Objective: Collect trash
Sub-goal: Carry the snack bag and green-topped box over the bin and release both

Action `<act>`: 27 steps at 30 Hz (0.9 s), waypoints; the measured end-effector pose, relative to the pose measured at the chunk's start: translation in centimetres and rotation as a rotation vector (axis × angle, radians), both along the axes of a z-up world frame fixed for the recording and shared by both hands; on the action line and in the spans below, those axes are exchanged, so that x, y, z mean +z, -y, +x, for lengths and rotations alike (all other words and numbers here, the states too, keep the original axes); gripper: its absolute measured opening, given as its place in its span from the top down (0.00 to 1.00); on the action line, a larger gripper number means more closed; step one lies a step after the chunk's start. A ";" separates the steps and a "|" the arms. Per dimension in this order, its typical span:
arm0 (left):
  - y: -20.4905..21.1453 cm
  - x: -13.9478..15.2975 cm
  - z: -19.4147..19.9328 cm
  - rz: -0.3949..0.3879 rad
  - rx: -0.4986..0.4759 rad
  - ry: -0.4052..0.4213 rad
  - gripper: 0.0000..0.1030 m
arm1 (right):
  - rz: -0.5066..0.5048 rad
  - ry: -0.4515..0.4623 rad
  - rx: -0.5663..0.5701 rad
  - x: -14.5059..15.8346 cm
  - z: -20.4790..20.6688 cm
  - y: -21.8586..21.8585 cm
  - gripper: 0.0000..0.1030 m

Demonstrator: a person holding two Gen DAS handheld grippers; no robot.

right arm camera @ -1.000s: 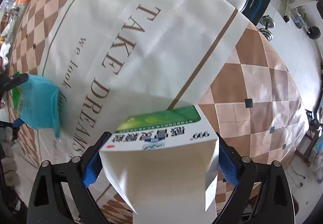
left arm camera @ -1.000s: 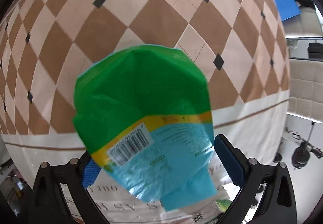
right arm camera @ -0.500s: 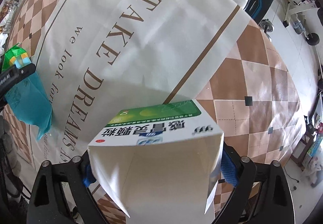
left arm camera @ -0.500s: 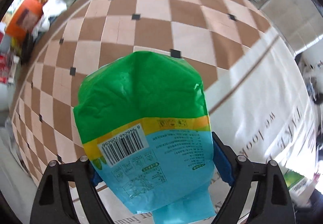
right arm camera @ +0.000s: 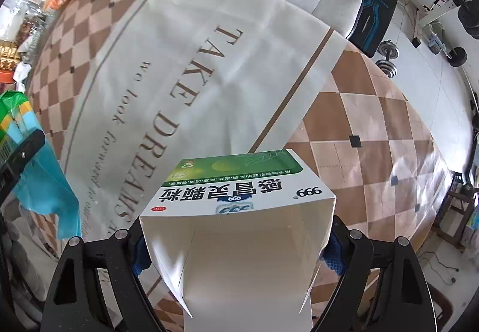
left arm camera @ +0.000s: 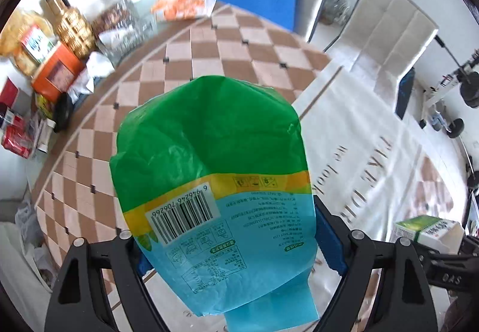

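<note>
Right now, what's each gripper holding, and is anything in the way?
Left gripper clamped on green-and-blue plastic bag. Right gripper, just closing, clamped on white medicine box. Both lifted above checkered tablecloth. Nothing blocking.

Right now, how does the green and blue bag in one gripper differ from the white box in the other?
The plastic bag is soft, crinkled and glossy; the cardboard medicine box is stiff, with flat faces and sharp edges. The bag is green, yellow and light blue with a barcode; the box is mostly white with a green band. The box's near end is open and looks hollow. Both are gripped between fingers, above the tablecloth.
</note>
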State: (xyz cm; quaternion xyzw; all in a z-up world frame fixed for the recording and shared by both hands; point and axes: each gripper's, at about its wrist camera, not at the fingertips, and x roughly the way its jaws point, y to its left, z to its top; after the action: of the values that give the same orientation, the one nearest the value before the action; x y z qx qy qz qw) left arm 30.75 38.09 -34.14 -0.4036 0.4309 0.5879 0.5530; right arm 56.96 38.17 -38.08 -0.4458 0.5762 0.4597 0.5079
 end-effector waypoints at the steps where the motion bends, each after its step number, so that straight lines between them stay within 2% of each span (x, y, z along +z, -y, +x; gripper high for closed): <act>1: 0.9 1.0 0.1 0.021 -0.017 -0.002 0.17 | 0.016 -0.003 -0.005 0.6 -0.3 0.6 0.14; 6: 3.3 2.9 -1.6 0.053 -0.061 0.012 0.17 | 0.090 -0.052 -0.051 3.1 -2.1 4.0 0.14; 13: 11.0 7.1 -3.4 0.087 -0.176 0.040 0.17 | 0.169 -0.092 -0.130 6.9 -5.3 11.5 0.14; 22: 23.0 11.2 -9.2 0.130 -0.298 0.083 0.17 | 0.265 -0.110 -0.233 12.2 -12.1 25.5 0.14; 27: 29.7 12.0 -13.4 0.107 -0.322 0.110 0.17 | 0.298 -0.149 -0.279 13.3 -17.2 34.2 0.15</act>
State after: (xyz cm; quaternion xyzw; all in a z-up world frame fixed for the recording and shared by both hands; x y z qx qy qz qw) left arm 17.33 8.42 -22.15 -0.3312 0.4271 0.4908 0.6834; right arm 39.80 4.01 -24.82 -0.2464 0.5940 0.4965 0.5830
